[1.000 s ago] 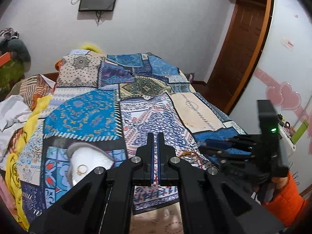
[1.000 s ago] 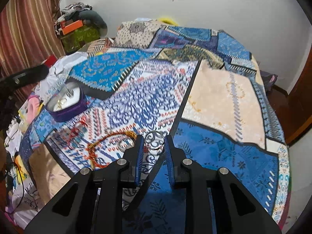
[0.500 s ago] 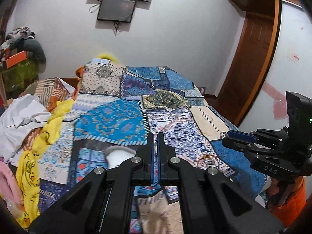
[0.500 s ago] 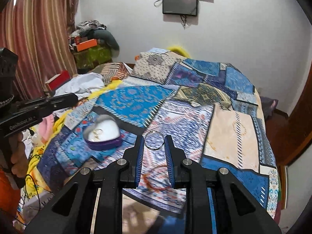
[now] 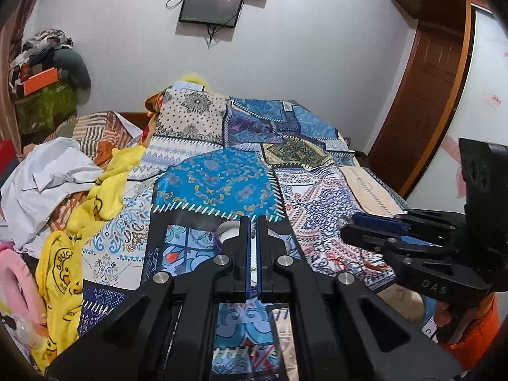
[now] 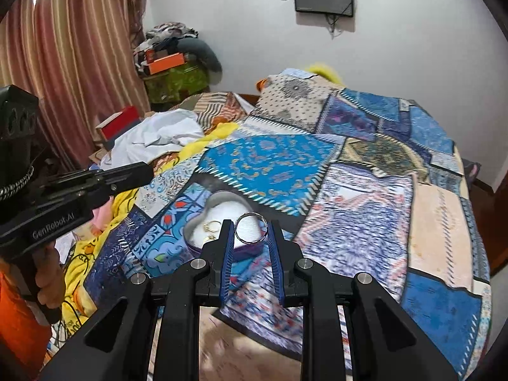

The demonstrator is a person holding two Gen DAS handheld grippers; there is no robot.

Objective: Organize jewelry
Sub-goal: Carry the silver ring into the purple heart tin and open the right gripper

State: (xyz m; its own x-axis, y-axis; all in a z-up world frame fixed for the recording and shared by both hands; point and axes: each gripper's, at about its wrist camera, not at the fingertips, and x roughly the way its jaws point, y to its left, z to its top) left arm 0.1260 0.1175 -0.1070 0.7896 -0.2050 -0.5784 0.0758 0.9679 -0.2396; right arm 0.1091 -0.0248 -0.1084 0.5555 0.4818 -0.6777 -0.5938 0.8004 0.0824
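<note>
My right gripper (image 6: 250, 227) is shut on a silver bangle (image 6: 251, 227) and holds it in the air just above a heart-shaped purple jewelry box (image 6: 203, 222) with a white lining. Gold rings (image 6: 212, 225) lie inside the box. My left gripper (image 5: 252, 222) is shut and empty, held above the bed; the box (image 5: 227, 229) is mostly hidden behind its fingers. The right gripper also shows in the left wrist view (image 5: 346, 227) at the right. An orange bracelet (image 5: 368, 262) lies on the bedspread below it.
A patchwork blue bedspread (image 6: 365, 197) covers the bed. Yellow, white and pink clothes (image 5: 63, 197) are piled on the left side. A wooden door (image 5: 422, 101) stands at the right, a curtain (image 6: 63, 63) at the left.
My right gripper has carried the bangle left from near the orange bracelet to over the heart-shaped box. My left gripper has risen and tilted, still shut.
</note>
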